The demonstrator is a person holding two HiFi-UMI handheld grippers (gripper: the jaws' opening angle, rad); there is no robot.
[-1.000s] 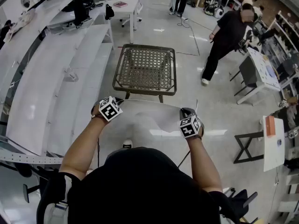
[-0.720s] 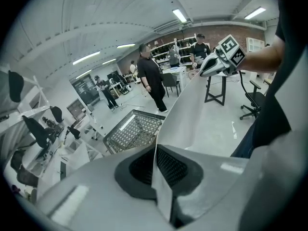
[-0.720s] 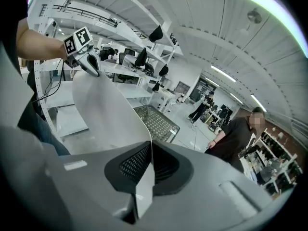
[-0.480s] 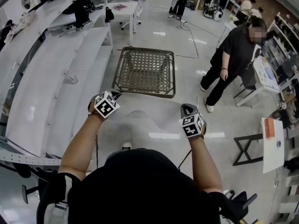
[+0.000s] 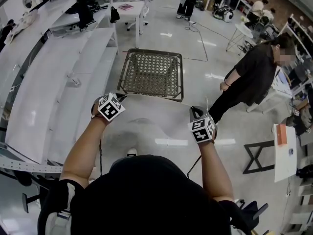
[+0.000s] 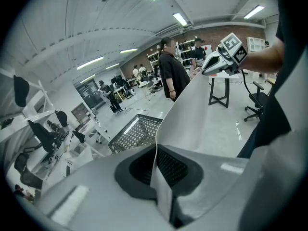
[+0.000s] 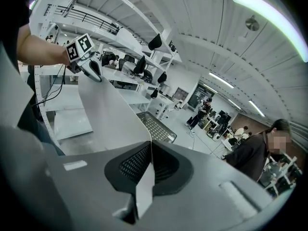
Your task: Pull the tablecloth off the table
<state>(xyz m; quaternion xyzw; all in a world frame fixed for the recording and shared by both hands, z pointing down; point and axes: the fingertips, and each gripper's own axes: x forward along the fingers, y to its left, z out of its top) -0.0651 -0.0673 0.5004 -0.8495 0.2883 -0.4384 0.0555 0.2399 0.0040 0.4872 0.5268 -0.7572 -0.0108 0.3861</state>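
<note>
Two grippers in the head view: left gripper (image 5: 122,98) and right gripper (image 5: 195,112) hold the cloth (image 5: 146,127) spread between them, with the counter (image 5: 152,73) just beyond the fingertips. Left gripper view: fingers (image 6: 179,166) clamped on the cloth's edge. Right gripper view: fingers (image 7: 129,163) pinching the cloth's edge too.

Smooth, pale-grey cloth (image 5: 146,124), thin and faintly sheened like plastic sheeting, shows only soft folds. The desk (image 5: 152,72) has an open woven lattice top in a dark, metal-looking frame. The floor (image 5: 195,48) is polished and glossy, mirroring ceiling lights. The left tongs (image 6: 157,162) and right tongs (image 7: 151,166) have matt grey plastic shells and dark, dimpled pads (image 6: 173,167).
</note>
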